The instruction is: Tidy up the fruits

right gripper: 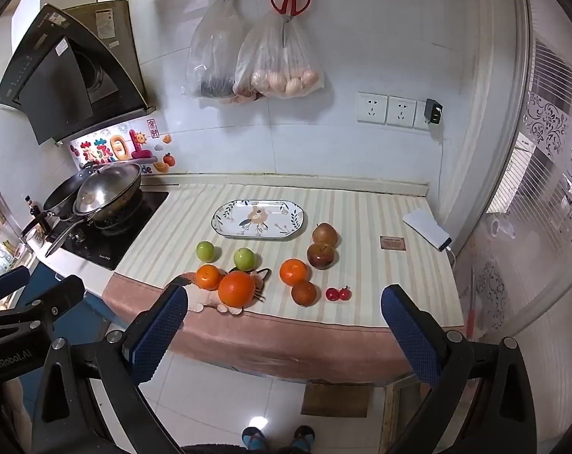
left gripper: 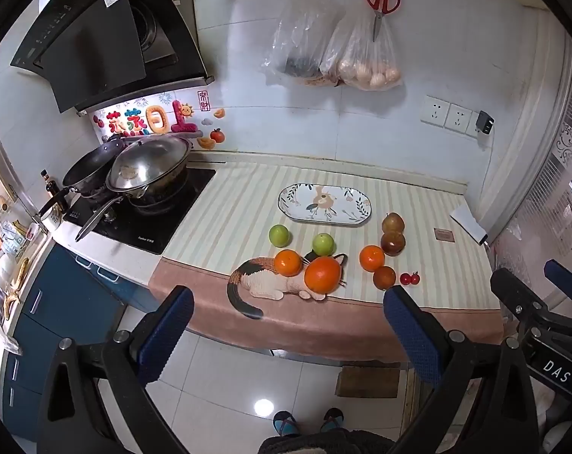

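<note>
Both the left gripper (left gripper: 287, 325) and right gripper (right gripper: 284, 325) hang before the surface (right gripper: 361, 204), jaws spread wide, holding nothing. Oranges (right gripper: 237, 288), green fruits (right gripper: 245, 258) and brown pears (right gripper: 321, 254) lie near the bare oval plate (right gripper: 225, 215).

Right gripper (right gripper: 284, 325): fingers spread wide, nothing between them.
Oranges (right gripper: 237, 288): just ahead, on cloth.
Plate (right gripper: 225, 223): farther ahead, apparently bare.

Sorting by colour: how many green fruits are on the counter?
2. One green fruit lies left, near the stove; the other sits right of it, behind the big orange. None seems hidden.
</note>
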`<state>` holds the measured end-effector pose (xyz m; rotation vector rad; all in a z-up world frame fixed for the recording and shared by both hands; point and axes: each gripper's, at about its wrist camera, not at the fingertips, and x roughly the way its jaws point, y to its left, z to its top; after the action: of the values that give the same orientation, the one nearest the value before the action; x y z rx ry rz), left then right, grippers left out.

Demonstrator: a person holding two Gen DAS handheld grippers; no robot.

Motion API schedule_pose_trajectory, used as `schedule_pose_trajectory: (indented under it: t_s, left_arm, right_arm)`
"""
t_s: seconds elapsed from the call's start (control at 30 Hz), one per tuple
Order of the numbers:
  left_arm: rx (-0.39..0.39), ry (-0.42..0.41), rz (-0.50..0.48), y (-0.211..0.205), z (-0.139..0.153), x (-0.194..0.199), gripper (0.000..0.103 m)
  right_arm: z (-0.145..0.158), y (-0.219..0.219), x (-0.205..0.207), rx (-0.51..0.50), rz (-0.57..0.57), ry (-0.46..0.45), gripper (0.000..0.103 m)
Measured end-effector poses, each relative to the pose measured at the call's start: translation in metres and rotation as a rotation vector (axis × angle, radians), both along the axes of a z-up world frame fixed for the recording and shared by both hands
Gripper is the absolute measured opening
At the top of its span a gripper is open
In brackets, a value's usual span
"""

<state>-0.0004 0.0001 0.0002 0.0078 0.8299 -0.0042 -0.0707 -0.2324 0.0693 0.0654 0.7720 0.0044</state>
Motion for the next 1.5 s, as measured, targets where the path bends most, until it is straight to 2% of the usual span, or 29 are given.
schedule_pose_trajectory:
  t_s: [0.97, 1.0, 1.17, 1.2, 1.5]
  left_arm:
    - [0.006, 0.0, -0.001, -0.002, 0.0, -0.001, 0.103]
    - [0.006, -0.001, -0.001, -0.004, 0.009, 0.005, 0.103]
    - [-0.003, 0.003, -0.009, -0.013, 0.018, 0.007, 0.103]
    - [-0.004, 0.002, -0.01, -0.013, 0.011, 0.009, 0.103]
    - [-0.005, -0.002, -0.013, -0.012, 0.009, 0.006, 0.103]
  right_arm:
    - [0.005, -0.007, 0.004, -0.003, -0.009, -0.014, 0.103]
    - [0.005, -0.007, 0.004, -0.004, -0.007, -0.013, 0.103]
    - [0.007, -0.008, 0.0, -0.006, -0.009, -0.017, 0.103]
    - [0.007, -0.008, 0.0, -0.007, -0.009, -0.016, 0.103]
    - [0.008, -0.01, -0.001, -0.004, -0.007, -0.015, 0.103]
